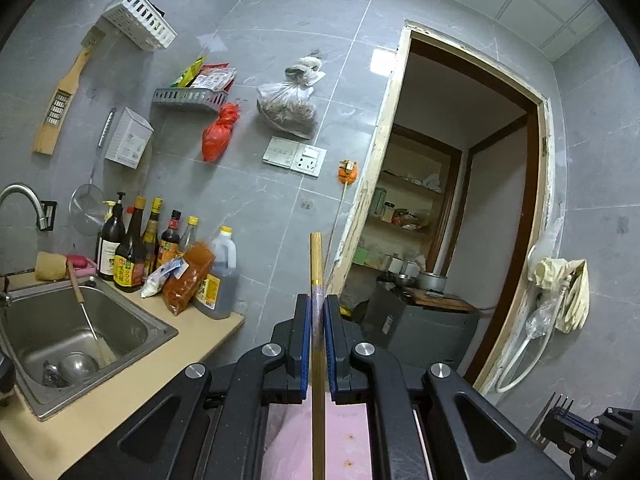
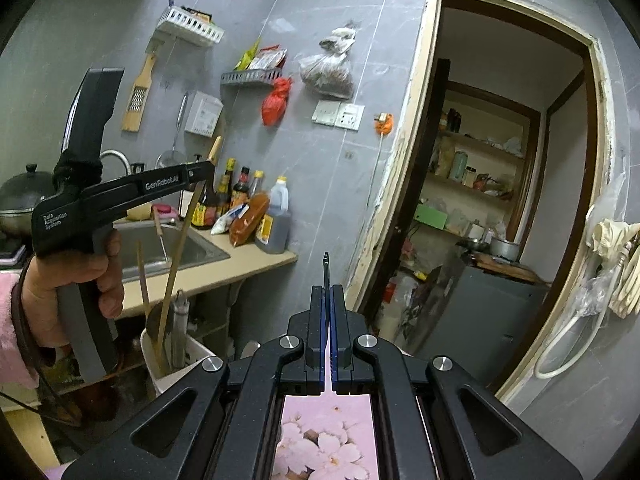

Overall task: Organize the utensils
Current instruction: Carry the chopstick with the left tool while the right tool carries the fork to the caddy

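My left gripper (image 1: 317, 304) is shut on a long golden-brown chopstick (image 1: 316, 264) that runs straight up between its blue pads. In the right wrist view a hand (image 2: 80, 276) holds that left gripper (image 2: 200, 174) at the left. There the chopstick (image 2: 180, 248) slants down, and its lower end sits in the mouth of a white utensil holder (image 2: 200, 354). My right gripper (image 2: 329, 292) is shut on a dark metal fork (image 2: 326, 268), seen edge-on with its tines pointing forward. The right gripper (image 1: 576, 426) and the fork (image 1: 556, 404) also show at the bottom right of the left wrist view.
The holder also contains a wooden spoon and metal utensils. A steel sink (image 1: 152, 320) with a ladle and a brush is set in the beige counter (image 2: 256, 264), with sauce bottles (image 1: 132, 248) behind it. An open doorway (image 2: 500, 200) to a pantry lies to the right.
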The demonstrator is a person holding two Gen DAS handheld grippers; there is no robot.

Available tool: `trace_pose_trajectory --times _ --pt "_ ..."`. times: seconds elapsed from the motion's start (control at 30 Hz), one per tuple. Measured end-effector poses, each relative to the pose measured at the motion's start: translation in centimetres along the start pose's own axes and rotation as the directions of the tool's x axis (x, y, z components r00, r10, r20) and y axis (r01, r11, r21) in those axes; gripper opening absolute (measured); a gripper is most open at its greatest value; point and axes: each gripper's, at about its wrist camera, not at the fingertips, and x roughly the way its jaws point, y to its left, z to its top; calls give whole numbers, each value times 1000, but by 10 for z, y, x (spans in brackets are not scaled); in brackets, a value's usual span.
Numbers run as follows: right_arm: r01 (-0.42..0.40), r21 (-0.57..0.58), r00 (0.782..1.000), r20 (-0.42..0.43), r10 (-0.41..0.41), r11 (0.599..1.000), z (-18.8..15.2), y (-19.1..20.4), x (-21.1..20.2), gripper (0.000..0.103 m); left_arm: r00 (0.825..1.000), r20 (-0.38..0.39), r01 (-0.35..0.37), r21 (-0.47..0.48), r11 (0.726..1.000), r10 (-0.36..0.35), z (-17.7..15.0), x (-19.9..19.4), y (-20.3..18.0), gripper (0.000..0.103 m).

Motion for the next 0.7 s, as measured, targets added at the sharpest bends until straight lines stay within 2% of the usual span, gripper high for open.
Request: trace_pose_trajectory --times 0.37,0.7 --pt "9 0 1000 -28 -9 1000 -23 9 10 2 999 46 -18 35 999 17 -25 -6 -3 7" --pt "-5 -1 999 -51 5 1000 -33 16 11 2 1000 29 -13 31 999 12 -40 -13 1 7"
